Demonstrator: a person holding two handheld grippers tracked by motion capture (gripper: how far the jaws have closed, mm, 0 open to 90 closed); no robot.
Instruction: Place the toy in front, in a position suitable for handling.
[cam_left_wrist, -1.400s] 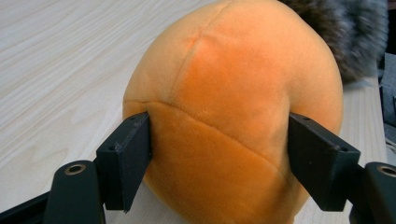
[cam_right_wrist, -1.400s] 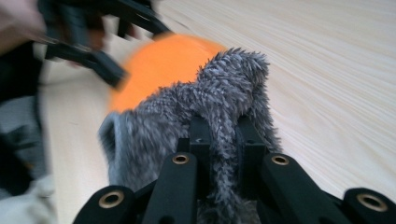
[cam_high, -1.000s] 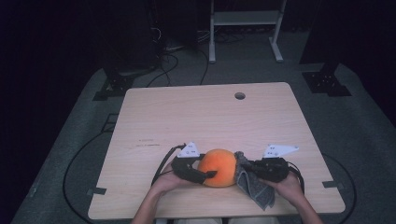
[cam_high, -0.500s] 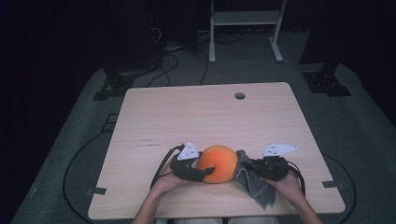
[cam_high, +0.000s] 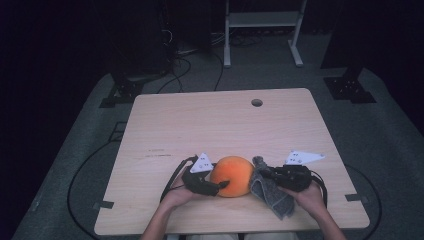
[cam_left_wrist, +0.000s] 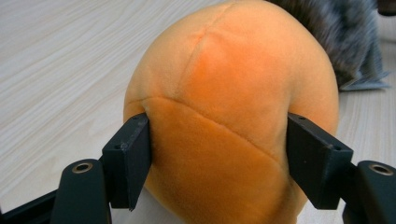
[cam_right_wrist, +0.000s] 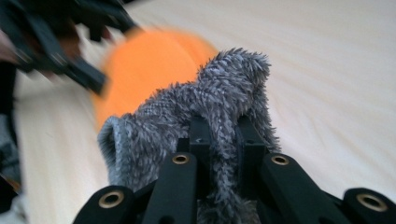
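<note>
Near the counter's front edge, our left tool squeezed a round, velvety orange plush ball with stitched seams; our right tool pinched a shaggy grey cloth beside it.

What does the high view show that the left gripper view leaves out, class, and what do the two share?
High view alone: the person's hands, the left gripper and right gripper seen from outside, the table's far edge with its round hole, and the floor cables. Left gripper view alone: the stitched seams of the orange plush ball and both jaws pressed against its sides. Shared: the ball, the grey fuzzy cloth beside it, and the wooden table.
</note>
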